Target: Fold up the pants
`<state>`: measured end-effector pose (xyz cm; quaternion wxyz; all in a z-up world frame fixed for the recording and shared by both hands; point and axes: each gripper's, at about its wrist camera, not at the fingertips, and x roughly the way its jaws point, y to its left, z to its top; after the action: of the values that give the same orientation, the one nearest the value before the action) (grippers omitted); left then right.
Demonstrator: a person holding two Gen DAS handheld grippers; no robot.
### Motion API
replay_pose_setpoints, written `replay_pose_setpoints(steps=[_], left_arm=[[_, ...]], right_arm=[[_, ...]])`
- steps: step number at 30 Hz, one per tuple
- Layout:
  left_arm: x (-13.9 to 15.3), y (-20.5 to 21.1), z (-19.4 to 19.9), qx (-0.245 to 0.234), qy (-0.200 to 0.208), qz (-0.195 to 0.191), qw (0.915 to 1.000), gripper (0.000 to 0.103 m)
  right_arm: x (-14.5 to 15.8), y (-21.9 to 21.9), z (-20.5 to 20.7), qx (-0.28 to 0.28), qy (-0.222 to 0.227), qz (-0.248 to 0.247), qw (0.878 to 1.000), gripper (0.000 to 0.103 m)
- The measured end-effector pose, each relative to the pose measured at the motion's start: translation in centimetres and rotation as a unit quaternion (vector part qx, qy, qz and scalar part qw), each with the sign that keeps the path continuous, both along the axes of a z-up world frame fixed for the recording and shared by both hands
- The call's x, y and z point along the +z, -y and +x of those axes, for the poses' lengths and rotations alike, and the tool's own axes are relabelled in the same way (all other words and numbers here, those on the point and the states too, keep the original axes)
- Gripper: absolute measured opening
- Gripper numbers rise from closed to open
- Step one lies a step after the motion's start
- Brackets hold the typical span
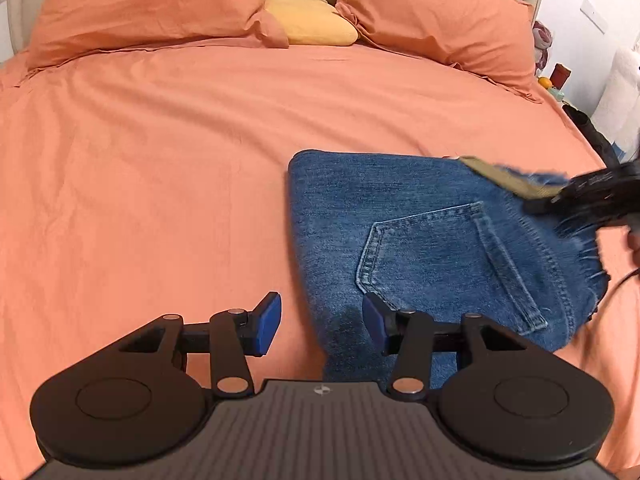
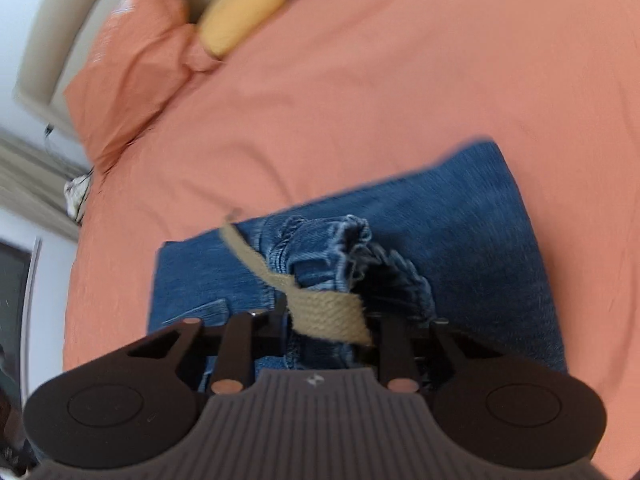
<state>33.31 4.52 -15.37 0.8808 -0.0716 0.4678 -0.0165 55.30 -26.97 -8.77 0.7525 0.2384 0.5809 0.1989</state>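
Left claw [image 1: 322,326] open – blue pads apart, nothing between, hovering over near edge of folded jeans [image 1: 420,240]. Right claw [image 2: 330,326] nearly closed, clamped on bunched denim hem and tan strap [image 2: 324,308]; its fingertips hidden behind cloth, picture blurred. Jeans lie on orange bed sheet [image 1: 160,160], back pocket [image 1: 440,260] up. Orange pillows [image 1: 152,4], yellow cushion [image 1: 312,20] at headboard.

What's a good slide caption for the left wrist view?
Open left hand-held gripper poised over folded jeans on orange bedsheet.
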Motion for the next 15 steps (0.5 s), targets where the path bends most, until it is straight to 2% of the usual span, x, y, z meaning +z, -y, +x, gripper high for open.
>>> replay_pose_setpoints(steps=[5,9,12,15], left_arm=[[-0.1,0.1,0.3,0.01,0.009,-0.013,0.9998,0.055],[0.8,0.6,-0.1,-0.006,0.029,-0.02,0.9994,0.055],[0.9,1.0,0.0,-0.017,0.033,-0.021,0.9991,0.055],[0.6,1.4,0.2,-0.021,0.028,-0.026,0.999,0.055]], right_arm=[[7.6,-1.3,-0.7,0.034,0.067,-0.005,0.997,0.017],[11.5,-0.1,-0.6,0.019,0.098,-0.007,0.995,0.017],[10.4,2.3,0.2,-0.01,0.075,-0.037,0.996,0.017],[5.5,4.3,0.9,-0.045,0.017,-0.066,0.997,0.017]])
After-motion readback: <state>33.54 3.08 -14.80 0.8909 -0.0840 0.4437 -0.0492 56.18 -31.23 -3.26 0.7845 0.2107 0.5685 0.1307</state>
